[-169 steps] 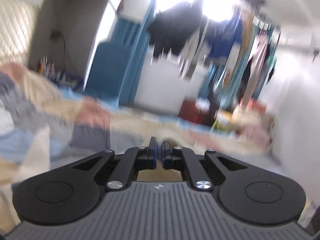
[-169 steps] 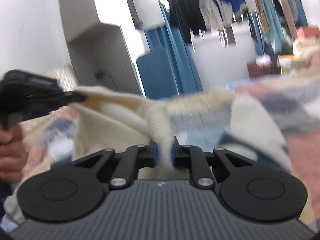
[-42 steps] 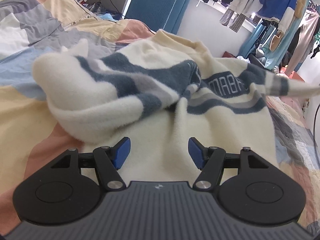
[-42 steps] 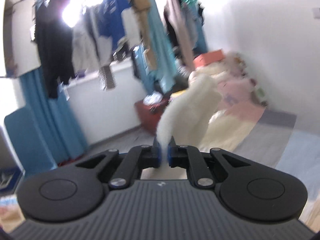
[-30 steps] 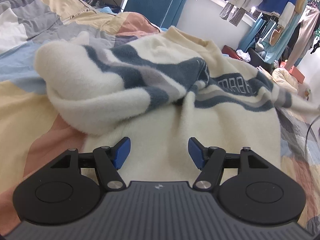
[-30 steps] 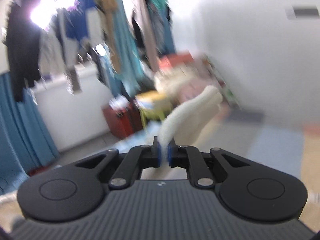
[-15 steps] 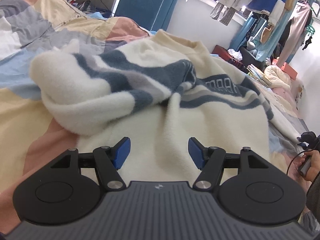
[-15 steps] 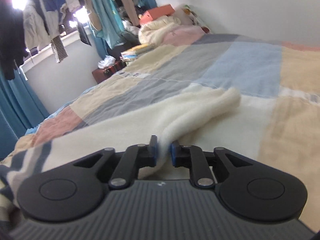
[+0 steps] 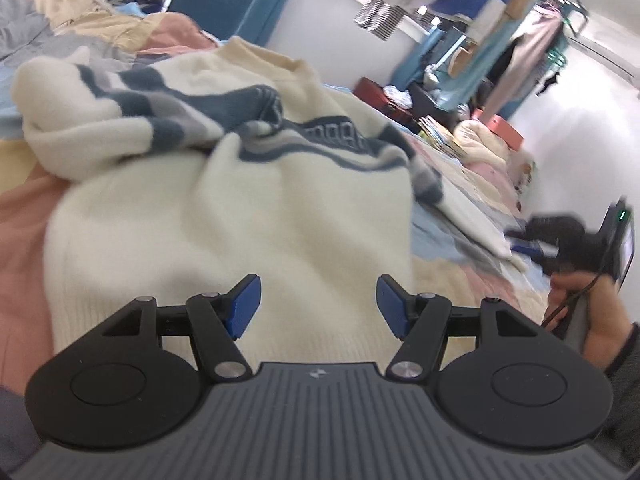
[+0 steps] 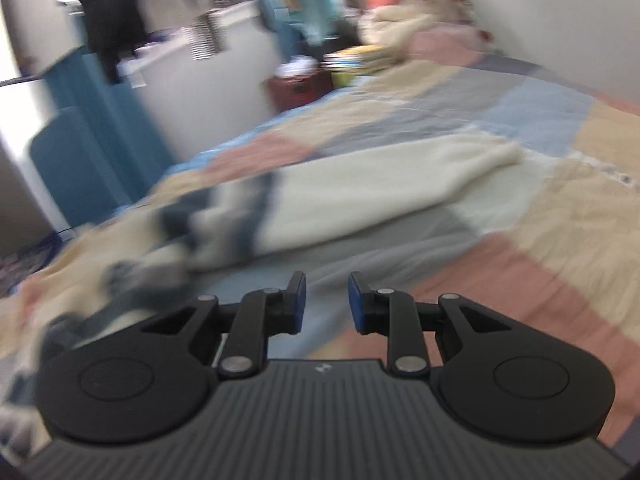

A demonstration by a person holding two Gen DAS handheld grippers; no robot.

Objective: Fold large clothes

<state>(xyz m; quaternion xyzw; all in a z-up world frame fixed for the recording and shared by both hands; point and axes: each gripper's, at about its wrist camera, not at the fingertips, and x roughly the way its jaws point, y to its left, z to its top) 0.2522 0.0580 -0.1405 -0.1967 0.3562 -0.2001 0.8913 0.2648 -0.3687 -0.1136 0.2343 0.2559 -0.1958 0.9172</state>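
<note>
The sleeve had just been let go by the right tongs, now slightly parted and empty; it lay stretched rightward on the bed. The left tongs hung wide, empty, over the sweater, spread for folding.

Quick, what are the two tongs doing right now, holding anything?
Left tongs: open, empty, over the cream sweater.
Right tongs: just been opening, nothing between them; the sleeve lies free on the bed.

Bright daylight, heavy motion blur, fisheye bending.
</note>
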